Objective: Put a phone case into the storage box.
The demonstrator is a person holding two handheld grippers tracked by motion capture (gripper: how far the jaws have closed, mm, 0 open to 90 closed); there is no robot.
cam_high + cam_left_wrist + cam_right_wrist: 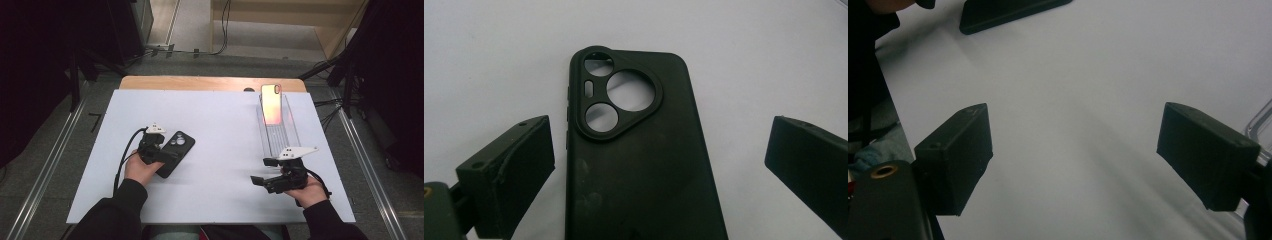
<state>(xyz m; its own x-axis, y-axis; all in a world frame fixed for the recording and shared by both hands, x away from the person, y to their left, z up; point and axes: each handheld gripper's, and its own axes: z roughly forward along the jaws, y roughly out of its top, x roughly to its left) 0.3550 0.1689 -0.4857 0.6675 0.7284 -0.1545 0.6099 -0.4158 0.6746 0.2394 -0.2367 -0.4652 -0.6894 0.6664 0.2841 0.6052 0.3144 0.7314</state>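
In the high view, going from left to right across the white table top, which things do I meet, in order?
Left hand-held gripper → black phone case, lying flat → right hand-held gripper → clear stand with a phone leaning on it.

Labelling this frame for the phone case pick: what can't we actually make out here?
- Black phone case: its lower end is cut off by the bottom edge in the left gripper view; in the high view the left gripper covers that end.
- Phone in the clear stand: too small and glare-washed in the high view to show detail.
- Right gripper: jaws open over bare white table; the clear stand is clipped at that view's right edge.
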